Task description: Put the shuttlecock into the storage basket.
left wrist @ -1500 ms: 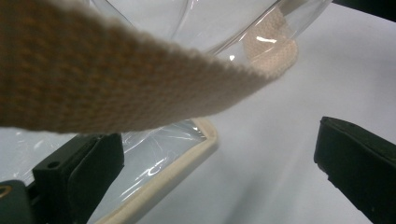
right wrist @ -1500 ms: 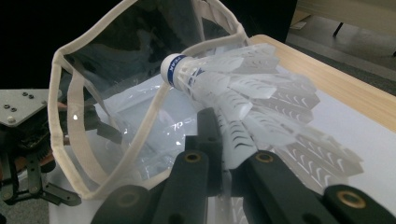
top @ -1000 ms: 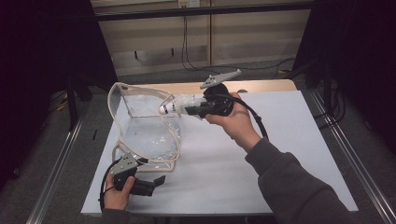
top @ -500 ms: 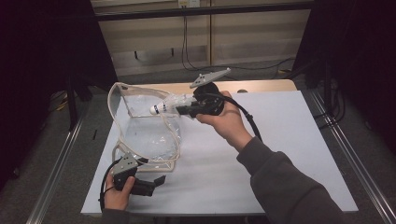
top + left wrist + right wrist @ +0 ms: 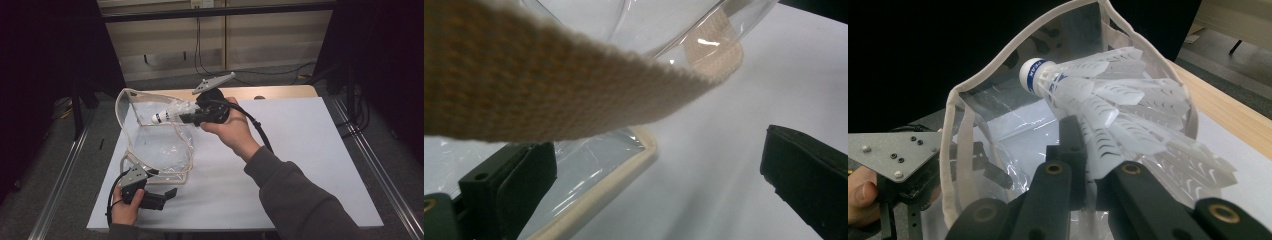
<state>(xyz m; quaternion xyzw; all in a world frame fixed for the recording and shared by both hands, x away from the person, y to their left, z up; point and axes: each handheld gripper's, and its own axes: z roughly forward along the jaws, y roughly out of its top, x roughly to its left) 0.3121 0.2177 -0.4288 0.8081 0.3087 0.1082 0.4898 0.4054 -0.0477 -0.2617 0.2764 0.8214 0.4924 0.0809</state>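
A clear plastic bag (image 5: 150, 145) with beige trim stands open on the white table top, its mouth to the right. My right gripper (image 5: 186, 117) is shut on the skirt of a white feather shuttlecock (image 5: 167, 115), whose cork with its blue band points left at the bag's mouth. In the right gripper view the shuttlecock (image 5: 1108, 100) lies just before the bag's rim (image 5: 955, 100), pinched between the jaws (image 5: 1088, 165). My left gripper (image 5: 167, 195) rests open at the bag's near corner. In the left gripper view a beige strap (image 5: 549, 80) crosses above the gripper (image 5: 656, 155), and the bag's trimmed edge (image 5: 624, 170) lies between the jaws, untouched.
The white board (image 5: 300, 165) covers the table, with bare surface to the right of the bag. A wooden strip (image 5: 280, 92) runs along its far edge. Metal rails (image 5: 380, 165) flank both sides, and cables lie on the floor behind.
My right gripper has carried the shuttlecock to the left, closer to the bag's mouth. The left gripper and the bag have stayed where they were.
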